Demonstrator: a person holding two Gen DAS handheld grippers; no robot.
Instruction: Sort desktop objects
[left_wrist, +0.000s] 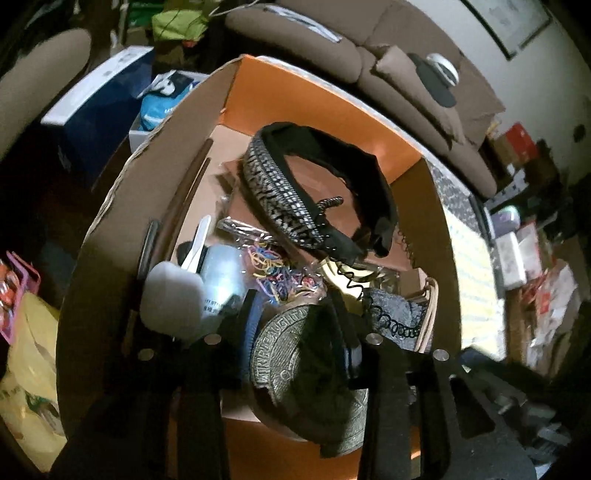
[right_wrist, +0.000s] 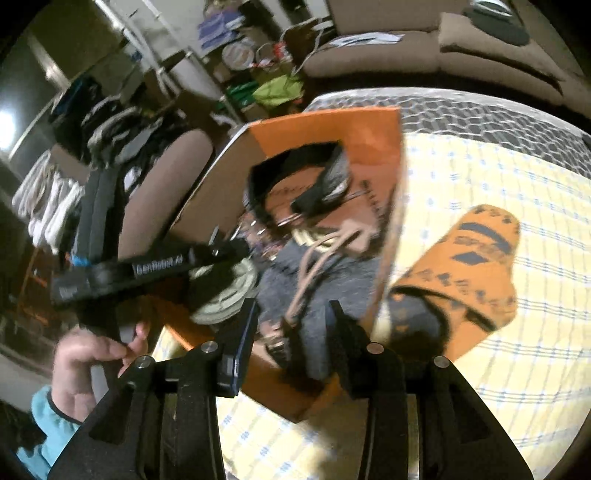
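Left tongs (left_wrist: 299, 332) reaching down into the orange cardboard box (left_wrist: 325, 99), closed on a round grey-green embossed disc (left_wrist: 295, 369) pinched edge-on between the pads. Right tongs (right_wrist: 291, 325) spread apart above the near end of the same box, holding nothing, with a grey fuzzy cloth (right_wrist: 314, 280) and tan cords (right_wrist: 317, 254) directly beyond the tips.

Inside the box, just past the disc in the left wrist view: a clear bag of coloured rubber bands (left_wrist: 273, 269), a white foam-like block (left_wrist: 173, 299) against the left wall, a pale bottle (left_wrist: 221, 273) beside it, and a white strip (left_wrist: 197, 240) sticking up behind. Black coiled cord (left_wrist: 373, 306) trailing from the middle of the box toward the grey cloth at its right side. Wide black and patterned band (left_wrist: 314, 184) looped upright toward the far end of the box, above the clutter.

Box standing on a bed with a yellow checked cover (right_wrist: 480, 177), near the bed's left edge. Orange patterned slipper (right_wrist: 469, 273) lying on the cover just beside the box's right wall, apparently touching it. In the right wrist view, left hand (right_wrist: 92, 365) gripping the black handle of the left tool at the lower left, by the box's left wall. Brown sofa (left_wrist: 406, 74) beyond the far edge of the bed.
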